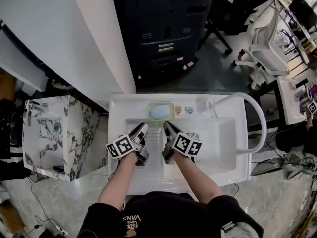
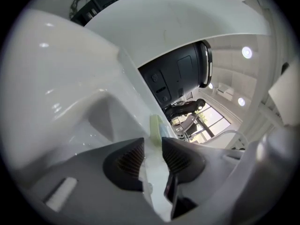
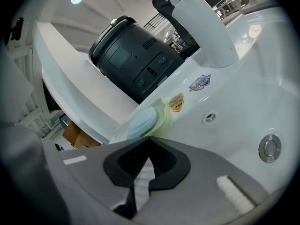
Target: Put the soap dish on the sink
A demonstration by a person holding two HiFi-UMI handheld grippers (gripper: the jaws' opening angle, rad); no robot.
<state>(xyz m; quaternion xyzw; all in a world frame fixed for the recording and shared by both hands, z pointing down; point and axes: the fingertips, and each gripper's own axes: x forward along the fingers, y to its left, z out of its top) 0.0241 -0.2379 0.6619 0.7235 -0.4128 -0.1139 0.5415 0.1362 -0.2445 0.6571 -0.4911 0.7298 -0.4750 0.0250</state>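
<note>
A pale green soap dish (image 1: 161, 111) with a light blue soap bar in it rests on the back ledge of the white sink (image 1: 218, 172). Both grippers hover over the basin just in front of the dish, apart from it. My left gripper (image 1: 144, 127) is open with nothing between its jaws. My right gripper (image 1: 167, 126) is shut and empty. In the left gripper view the dish (image 2: 156, 127) appears edge-on just beyond the open gripper (image 2: 152, 148). In the right gripper view the dish (image 3: 162, 117) and its soap (image 3: 140, 121) sit right past the shut gripper (image 3: 149, 142).
A white arched faucet (image 1: 257, 114) rises at the sink's back right. Two stickers (image 1: 183, 110) lie on the ledge beside the dish. The drain (image 3: 269, 147) and an overflow hole (image 3: 209, 117) are in the basin. A marbled cabinet (image 1: 49, 133) stands at left, a dark machine (image 1: 163, 29) behind.
</note>
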